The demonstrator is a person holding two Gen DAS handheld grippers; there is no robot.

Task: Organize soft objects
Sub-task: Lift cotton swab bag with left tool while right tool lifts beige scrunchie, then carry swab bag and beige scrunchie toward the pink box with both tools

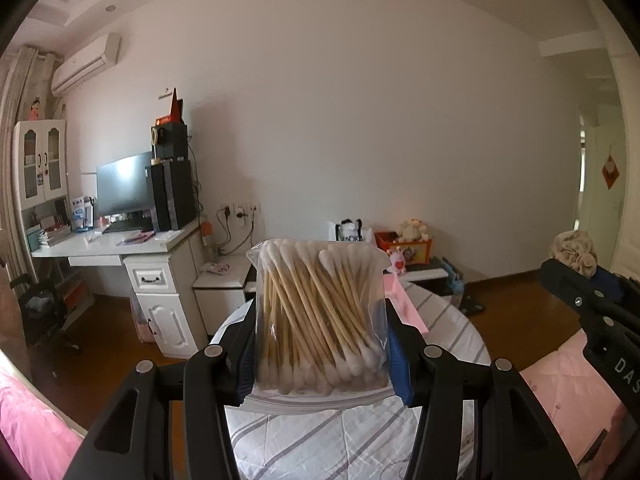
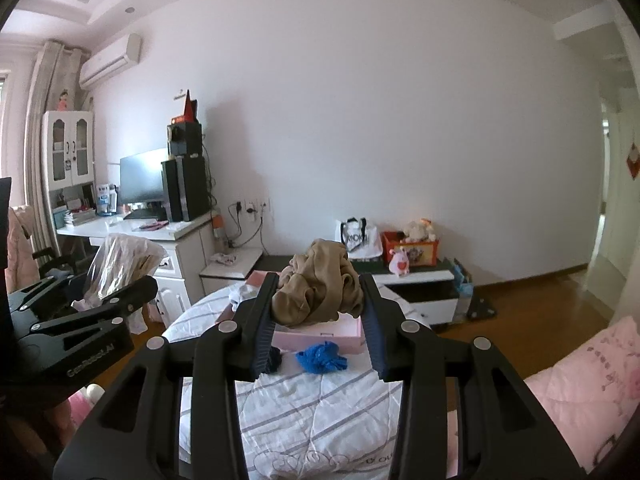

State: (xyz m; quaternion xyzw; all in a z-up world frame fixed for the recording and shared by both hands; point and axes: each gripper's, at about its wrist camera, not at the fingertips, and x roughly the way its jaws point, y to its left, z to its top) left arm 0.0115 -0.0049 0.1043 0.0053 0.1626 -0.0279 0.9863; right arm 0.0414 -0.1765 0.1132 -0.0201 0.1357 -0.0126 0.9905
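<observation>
In the left wrist view, the left hand-held gripper (image 1: 320,316) clamps a clear bag of cotton swabs (image 1: 320,316) upright between its pads, above the striped bedding (image 1: 320,436).

In the right wrist view, the right hand-held gripper (image 2: 318,312) pinches a bunched tan cloth (image 2: 318,284) above a pink box (image 2: 320,334); a blue cloth (image 2: 322,358) lies on the bedding just before it.

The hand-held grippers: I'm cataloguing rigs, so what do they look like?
Left hand-held gripper and right hand-held gripper match: matte black plastic linkage arms, round silver rivets, slotted cut-outs, blue ribbed finger pads. White lettering marks their sides. No cables or sleeves visible.
</observation>
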